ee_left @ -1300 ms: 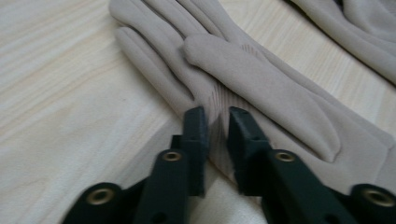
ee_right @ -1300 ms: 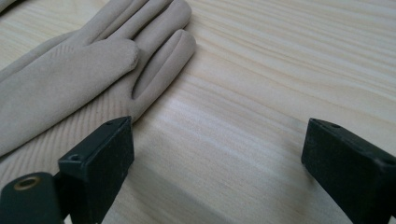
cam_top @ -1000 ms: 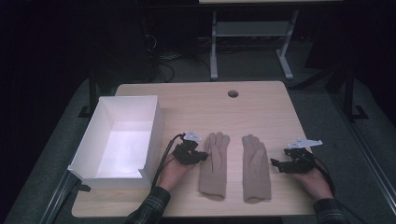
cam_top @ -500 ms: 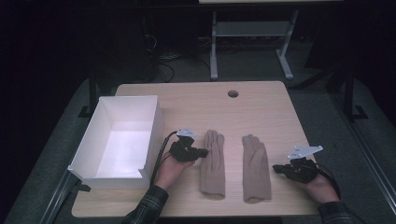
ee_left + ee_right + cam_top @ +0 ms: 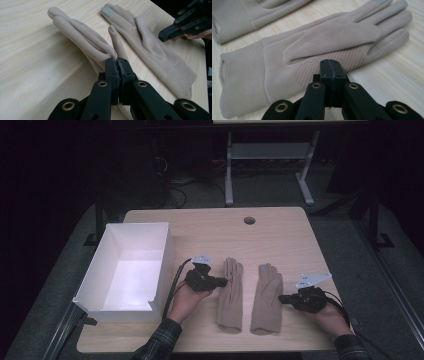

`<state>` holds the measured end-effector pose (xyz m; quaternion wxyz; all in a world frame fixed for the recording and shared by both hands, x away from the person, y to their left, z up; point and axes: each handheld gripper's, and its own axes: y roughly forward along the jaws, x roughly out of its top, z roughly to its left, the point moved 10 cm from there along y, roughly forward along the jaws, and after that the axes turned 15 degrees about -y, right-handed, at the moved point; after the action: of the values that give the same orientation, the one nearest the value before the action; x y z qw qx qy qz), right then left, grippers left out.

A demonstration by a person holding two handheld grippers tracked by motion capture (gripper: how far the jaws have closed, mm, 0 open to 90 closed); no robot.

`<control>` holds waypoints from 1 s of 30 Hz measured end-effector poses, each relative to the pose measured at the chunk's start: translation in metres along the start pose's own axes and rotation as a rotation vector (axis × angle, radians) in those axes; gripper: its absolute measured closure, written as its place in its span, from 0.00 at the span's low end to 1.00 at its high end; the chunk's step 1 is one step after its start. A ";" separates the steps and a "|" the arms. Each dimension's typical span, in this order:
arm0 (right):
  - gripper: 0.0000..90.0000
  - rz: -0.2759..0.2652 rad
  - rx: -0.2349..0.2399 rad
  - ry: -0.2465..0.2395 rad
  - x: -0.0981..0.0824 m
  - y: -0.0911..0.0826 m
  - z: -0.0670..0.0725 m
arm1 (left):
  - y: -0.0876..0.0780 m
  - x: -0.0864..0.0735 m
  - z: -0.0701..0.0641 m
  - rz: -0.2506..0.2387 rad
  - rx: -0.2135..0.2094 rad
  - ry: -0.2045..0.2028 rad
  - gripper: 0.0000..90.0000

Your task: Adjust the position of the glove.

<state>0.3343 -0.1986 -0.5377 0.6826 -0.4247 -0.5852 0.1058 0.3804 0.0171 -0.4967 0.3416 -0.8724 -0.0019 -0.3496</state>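
right gripper view: left glove (image 5: pixel 234 17) cut off

Both gloves, the left glove (image 5: pixel 230 292) and the right glove (image 5: pixel 266 297), look like soft, matt beige cloth with a suede-like nap; the right one has fine ribbing across the palm and a grey smooth fingertip patch. The bench (image 5: pixel 280 240) is pale, matt wood-grain. The box (image 5: pixel 162 265) at left looks like smooth white card. Each claw is matt black plastic with brass-coloured rivets.

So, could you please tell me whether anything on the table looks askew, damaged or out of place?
Nothing stands out. The two beige gloves, left glove and right glove, lie flat side by side, fingers pointing away, undamaged. The white box sits squarely at the table's left edge.
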 end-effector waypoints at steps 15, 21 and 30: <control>1.00 -0.013 0.028 -0.032 0.022 0.023 0.006 | 0.019 0.022 -0.004 -0.005 -0.016 0.000 0.98; 1.00 -0.013 0.038 -0.052 0.028 0.029 0.009 | 0.022 0.031 -0.009 -0.015 -0.023 0.011 0.98; 1.00 -0.020 0.043 -0.055 0.031 0.032 0.011 | 0.030 0.041 -0.027 -0.025 -0.051 0.037 0.98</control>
<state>0.3451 -0.1545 -0.5385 0.6764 -0.4009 -0.6055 0.1230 0.4027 -0.0317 -0.4753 0.3148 -0.8742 0.0026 -0.3696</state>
